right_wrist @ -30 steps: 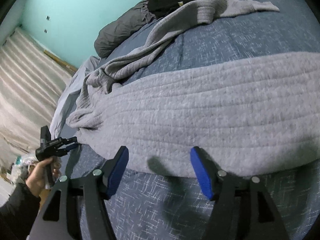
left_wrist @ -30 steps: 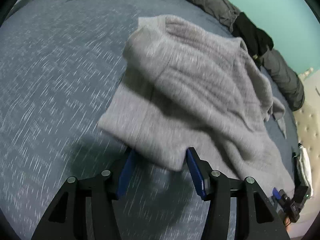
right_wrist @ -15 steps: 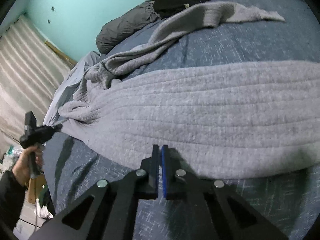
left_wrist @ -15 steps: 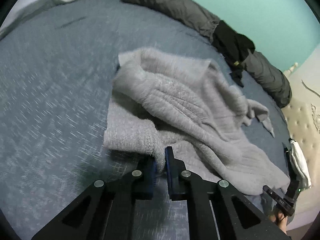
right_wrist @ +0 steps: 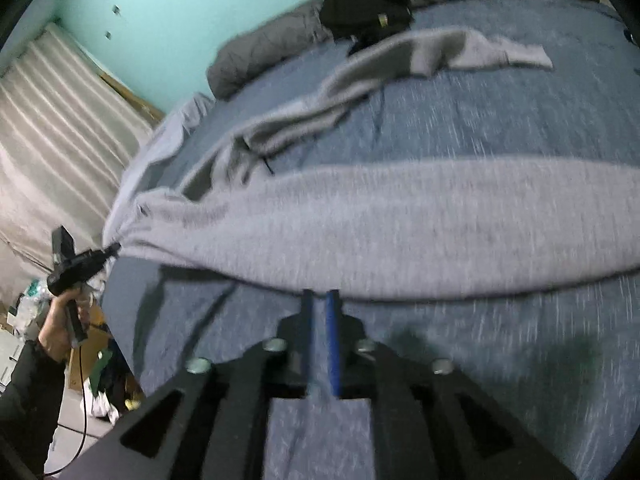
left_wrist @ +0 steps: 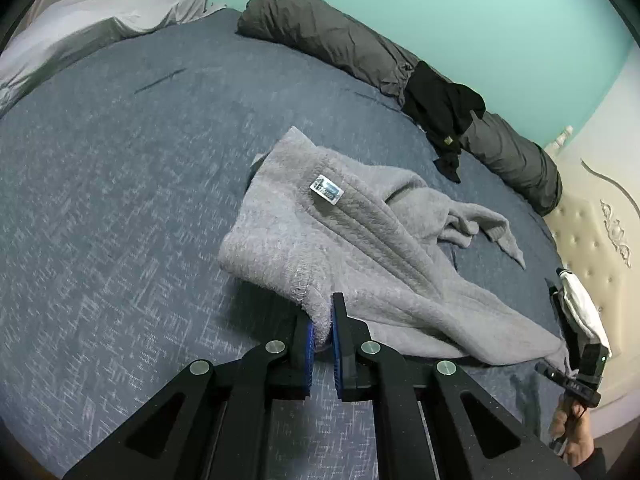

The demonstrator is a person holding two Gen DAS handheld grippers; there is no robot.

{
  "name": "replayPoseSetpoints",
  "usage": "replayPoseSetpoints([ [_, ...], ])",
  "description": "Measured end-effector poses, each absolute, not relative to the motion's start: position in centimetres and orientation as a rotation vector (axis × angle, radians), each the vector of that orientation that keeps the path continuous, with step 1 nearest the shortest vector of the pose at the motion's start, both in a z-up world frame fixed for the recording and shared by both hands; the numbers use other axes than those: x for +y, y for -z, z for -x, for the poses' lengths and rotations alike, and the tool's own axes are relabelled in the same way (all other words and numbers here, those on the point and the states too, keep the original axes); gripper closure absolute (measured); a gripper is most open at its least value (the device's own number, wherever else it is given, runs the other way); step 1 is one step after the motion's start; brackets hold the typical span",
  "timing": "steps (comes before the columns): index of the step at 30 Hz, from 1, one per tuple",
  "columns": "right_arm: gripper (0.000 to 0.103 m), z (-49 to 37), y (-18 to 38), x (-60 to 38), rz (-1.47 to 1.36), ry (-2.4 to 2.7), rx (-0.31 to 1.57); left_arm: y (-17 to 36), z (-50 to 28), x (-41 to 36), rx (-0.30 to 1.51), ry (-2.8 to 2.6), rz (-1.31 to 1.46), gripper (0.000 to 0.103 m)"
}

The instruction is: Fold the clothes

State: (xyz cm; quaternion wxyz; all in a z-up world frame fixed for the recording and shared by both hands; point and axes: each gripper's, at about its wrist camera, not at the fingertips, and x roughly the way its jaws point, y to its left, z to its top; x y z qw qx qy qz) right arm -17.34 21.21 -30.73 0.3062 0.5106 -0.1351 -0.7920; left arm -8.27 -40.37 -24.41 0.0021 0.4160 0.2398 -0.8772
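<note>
A grey sweater (right_wrist: 380,224) lies stretched across the blue bed (right_wrist: 500,120), its near hem raised off the cover and casting a shadow below. The right tool (right_wrist: 319,300) has just been opening: its blue pads (right_wrist: 331,320) stand slightly apart at the hem, and blur hides whether they pinch any cloth. At the left edge the left tool (right_wrist: 112,249), held in a hand (right_wrist: 60,328), grips the sweater's corner. One sleeve (right_wrist: 440,54) trails toward a black garment (right_wrist: 368,0) and grey pillows (right_wrist: 260,60) against the turquoise wall (right_wrist: 180,12).
</note>
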Motion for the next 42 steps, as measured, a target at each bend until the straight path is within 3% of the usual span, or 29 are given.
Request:
replayPoseSetpoints([
  [1, 0.048, 17.4, 31.5, 21.1, -1.403, 2.086, -0.355, 24.6, 8.2, -40.3, 0.764, 2.75, -1.302, 0.096],
  [2, 0.044, 17.6, 32.4, 21.2, -1.442, 2.08, -0.382, 24.8, 8.4, -40.2, 0.767, 2.748, -1.302, 0.096],
  [9, 0.044, 20.1, 36.4, 23.7, -1.481, 2.124, -0.73, 25.2, 8.6, -40.2, 0.746, 2.752, -1.307, 0.095],
  [10, 0.045, 20.5, 36.6, 23.8, -1.471, 2.134, -0.758, 25.2, 8.6, -40.2, 0.745, 2.752, -1.308, 0.095],
  [12, 0.062, 21.1, 36.5, 23.7, -1.454, 2.155, -0.761, 25.3, 8.6, -40.2, 0.74, 2.753, -1.309, 0.095],
  [13, 0.083, 21.2, 36.1, 23.6, -1.449, 2.168, -0.746, 25.3, 8.7, -40.2, 0.734, 2.754, -1.311, 0.095],
  [14, 0.093, 21.3, 35.8, 23.6, -1.445, 2.181, -0.73, 25.3, 8.7, -40.1, 0.728, 2.755, -1.313, 0.095],
  [18, 0.098, 21.6, 32.8, 23.3, -1.39, 2.223, -0.629, 25.5, 9.0, -40.3, 0.714, 2.753, -1.322, 0.095],
  [28, 0.099, 27.7, 29.5, 24.0, -1.347, 2.274, -0.695, 26.7, 9.8, -40.5, 0.708, 2.721, -1.367, 0.095],
  [33, 0.095, 30.9, 31.8, 23.4, -1.415, 2.233, -0.699, 27.9, 10.5, -40.2, 0.703, 2.695, -1.414, 0.095],
  [37, 0.087, 31.1, 31.9, 24.0, -1.366, 2.294, -0.664, 28.5, 11.2, -39.9, 0.69, 2.684, -1.447, 0.095],
  [42, 0.065, 29.8, 30.0, 26.3, -1.25, 2.365, -0.663, 28.8, 11.5, -39.7, 0.666, 2.686, -1.457, 0.095],
])
